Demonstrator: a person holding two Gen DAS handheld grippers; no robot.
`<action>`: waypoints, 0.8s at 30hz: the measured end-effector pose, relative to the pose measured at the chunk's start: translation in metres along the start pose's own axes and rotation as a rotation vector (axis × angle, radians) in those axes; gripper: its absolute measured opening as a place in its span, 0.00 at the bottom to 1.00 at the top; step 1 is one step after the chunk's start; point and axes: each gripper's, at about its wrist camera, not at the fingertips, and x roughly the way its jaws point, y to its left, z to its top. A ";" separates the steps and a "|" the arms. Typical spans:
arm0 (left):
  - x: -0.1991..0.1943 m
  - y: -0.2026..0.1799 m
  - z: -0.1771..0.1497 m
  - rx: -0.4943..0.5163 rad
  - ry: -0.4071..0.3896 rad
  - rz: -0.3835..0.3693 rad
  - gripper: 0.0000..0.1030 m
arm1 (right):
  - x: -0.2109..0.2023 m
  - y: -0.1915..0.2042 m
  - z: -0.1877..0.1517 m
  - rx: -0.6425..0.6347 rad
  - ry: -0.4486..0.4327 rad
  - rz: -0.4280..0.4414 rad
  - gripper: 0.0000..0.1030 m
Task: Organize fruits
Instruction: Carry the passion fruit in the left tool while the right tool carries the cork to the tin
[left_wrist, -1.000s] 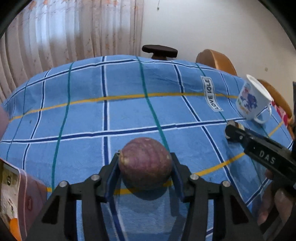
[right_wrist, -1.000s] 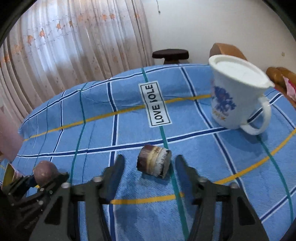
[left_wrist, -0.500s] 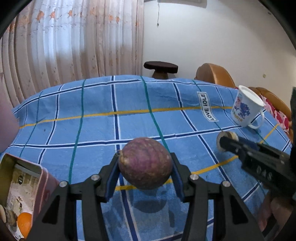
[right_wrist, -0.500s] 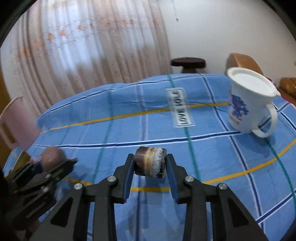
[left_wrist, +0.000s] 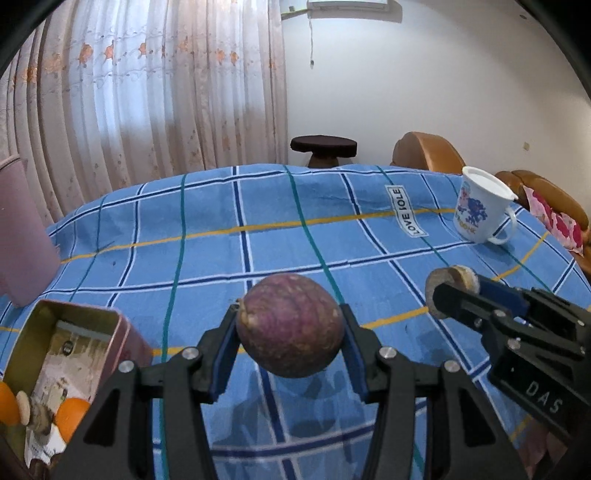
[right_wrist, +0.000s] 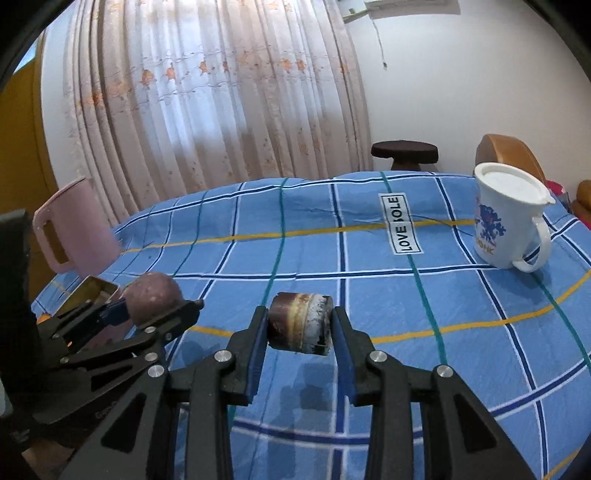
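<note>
1 round, mottled purple passion fruit (left_wrist: 290, 326)

We see a table covered by a blue checked cloth (left_wrist: 258, 229) with yellow, green and navy lines. On it stand a white lidded mug with a blue print (right_wrist: 506, 218), a pink plastic jug (right_wrist: 74, 225) and an open rectangular metal tin (left_wrist: 79, 325).

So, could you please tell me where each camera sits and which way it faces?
Left wrist: on the left gripper, looking along its fingers at the purple fruit it holds; right gripper at right.
Right wrist: on the right gripper, facing its clamped brown fruit chunk.
Shared: white mug, blue checked cloth, tin box.
</note>
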 end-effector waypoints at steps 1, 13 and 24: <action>-0.003 0.000 -0.003 0.000 -0.002 0.007 0.51 | -0.002 0.002 -0.002 -0.005 -0.001 0.002 0.35; -0.039 0.003 -0.021 0.011 -0.079 0.028 0.51 | -0.020 0.025 -0.017 -0.030 -0.029 0.023 0.35; -0.060 0.023 -0.037 -0.029 -0.080 0.021 0.51 | -0.025 0.046 -0.025 -0.067 -0.020 0.063 0.35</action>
